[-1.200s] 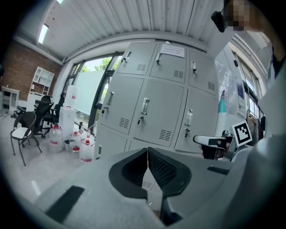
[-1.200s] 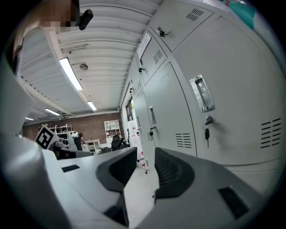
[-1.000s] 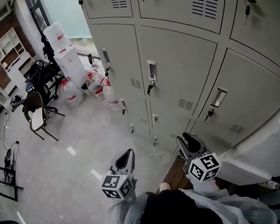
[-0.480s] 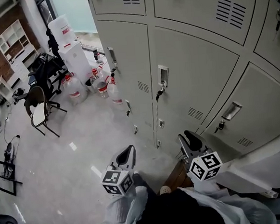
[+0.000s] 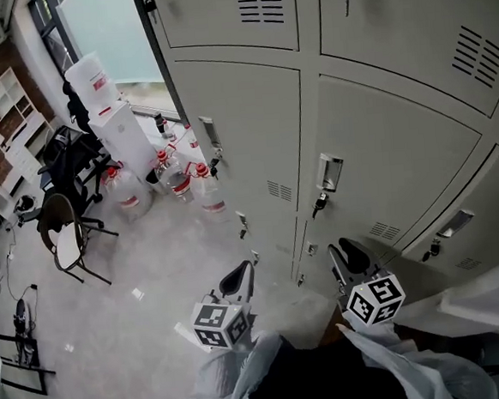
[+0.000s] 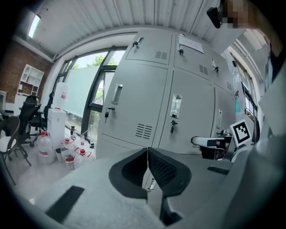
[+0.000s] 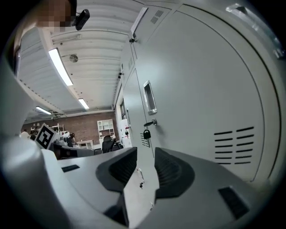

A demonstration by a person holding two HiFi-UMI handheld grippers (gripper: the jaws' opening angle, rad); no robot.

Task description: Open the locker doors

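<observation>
Few things have changed at the far left: the chair (image 5: 63,239), the water dispenser (image 5: 117,127) and the red-capped bottles (image 5: 177,178) stand on the floor (image 5: 131,333) by the end of the lockers, only slightly shifted in the head view since a second ago. Next comes the left tool (image 5: 239,279), low in the frame as before, its jaws pressed together tip to tip with nothing between them; it points toward the lockers and is clear of them. The locker doors (image 5: 382,132) are all shut and fill more of the picture than earlier. The middle door's handle (image 5: 330,172), with a key (image 5: 320,202) hanging under it, has slid down and to the right in the frame. At the right, the right tool (image 5: 346,251) sits where it was, near that door and below the handle. Its jaws stand a little apart and hold nothing.
</observation>
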